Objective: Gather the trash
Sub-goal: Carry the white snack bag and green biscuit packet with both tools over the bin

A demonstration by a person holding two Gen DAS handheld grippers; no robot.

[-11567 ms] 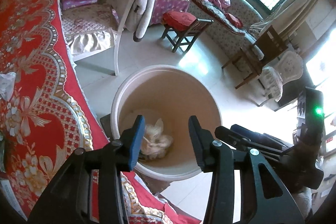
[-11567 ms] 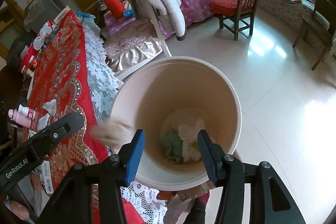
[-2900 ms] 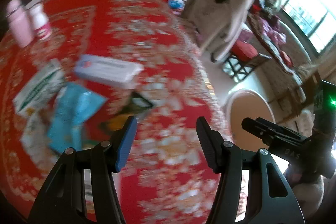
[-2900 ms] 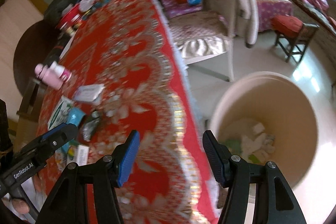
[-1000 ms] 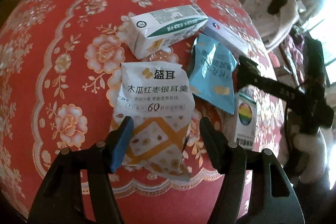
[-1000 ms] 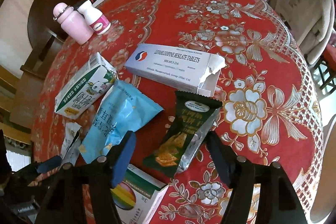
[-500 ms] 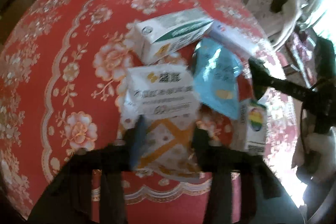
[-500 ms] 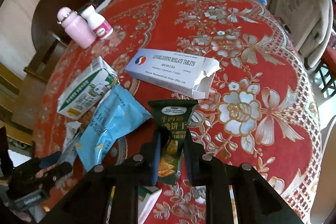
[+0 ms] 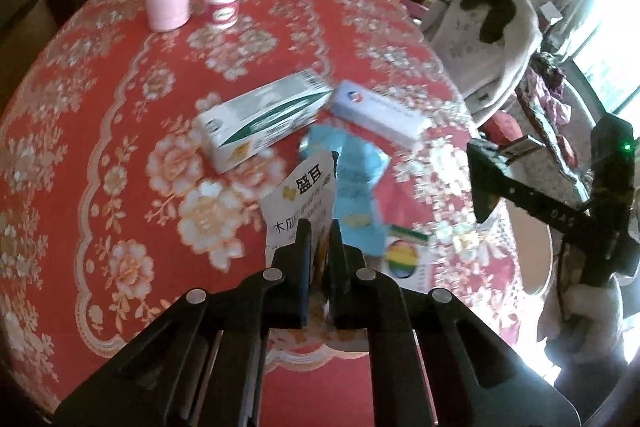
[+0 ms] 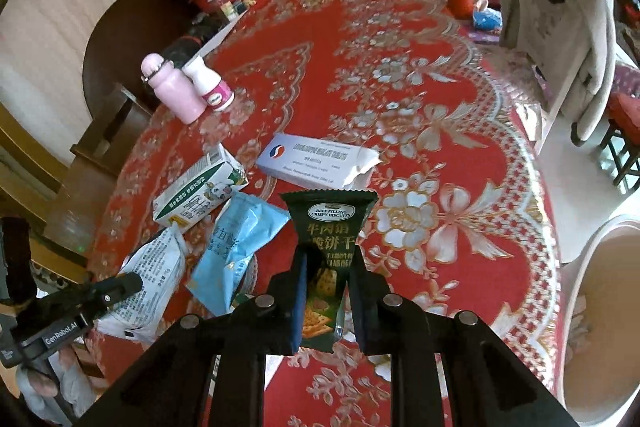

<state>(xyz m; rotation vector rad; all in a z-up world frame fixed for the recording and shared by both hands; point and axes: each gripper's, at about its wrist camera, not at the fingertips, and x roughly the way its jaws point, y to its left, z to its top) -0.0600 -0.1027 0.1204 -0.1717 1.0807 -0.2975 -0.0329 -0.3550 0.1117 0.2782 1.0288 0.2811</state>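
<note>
The round table (image 10: 460, 99) under its red cloth fills both views. At 4 o'clock in the right wrist view the bin (image 10: 592, 307) stands on the floor just off the table's edge, with some rubbish seemingly already in it. Left on the cloth are the milk carton (image 10: 200, 193), the tablet box (image 10: 316, 159), the blue packet (image 10: 236, 247) and, at 4 o'clock in the left wrist view, a rainbow box (image 9: 404, 255). The right gripper (image 10: 328, 283) is clamped on the green biscuit wrapper (image 10: 328, 227), held upright off the cloth. The left gripper (image 9: 319, 239) pinches the white pouch (image 9: 300, 195), also raised. Both still need carrying to the bin; the task looks roughly midway.
</note>
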